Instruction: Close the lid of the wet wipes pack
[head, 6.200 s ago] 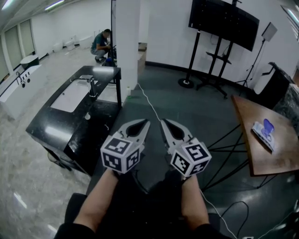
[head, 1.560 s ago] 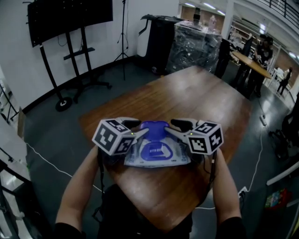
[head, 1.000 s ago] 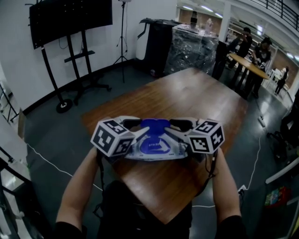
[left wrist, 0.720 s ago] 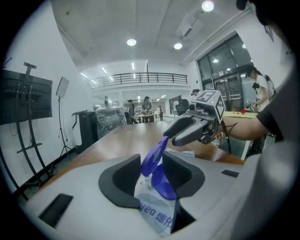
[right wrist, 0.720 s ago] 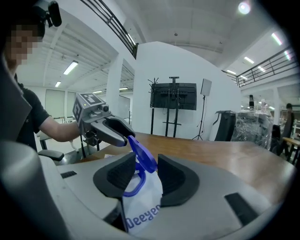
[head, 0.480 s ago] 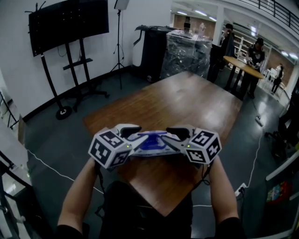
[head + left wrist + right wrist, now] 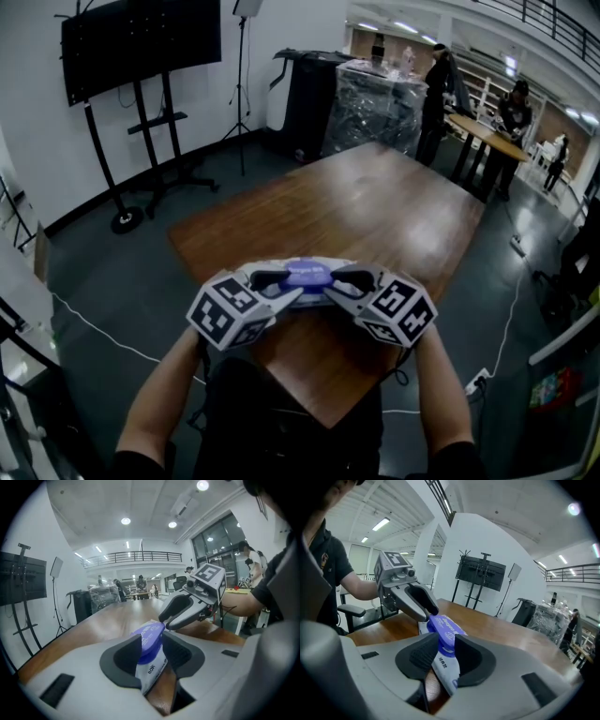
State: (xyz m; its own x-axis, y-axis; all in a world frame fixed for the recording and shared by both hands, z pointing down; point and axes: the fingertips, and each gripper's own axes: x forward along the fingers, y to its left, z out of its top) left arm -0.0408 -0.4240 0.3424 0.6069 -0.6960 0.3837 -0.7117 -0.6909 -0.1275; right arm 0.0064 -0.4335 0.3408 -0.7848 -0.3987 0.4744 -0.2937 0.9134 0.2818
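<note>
Now the lid (image 7: 302, 272), upright before, lies flat on the pack (image 7: 444, 670), my left claw (image 7: 151, 640) and just-tightened right claw (image 7: 446, 641) pinching it: nearly closed.

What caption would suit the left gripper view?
Left gripper pinching the wet wipes pack at its purple lid, over a wooden table.

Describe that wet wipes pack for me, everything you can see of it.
The wet wipes pack is a soft white pouch with blue print and a purple plastic lid folded flat on top; whether it has clicked shut is unclear. It is at the near end of the wooden table. The left gripper and right gripper each pinch one end between their jaws; the right one's jaws have just been closing, lid between them.
</note>
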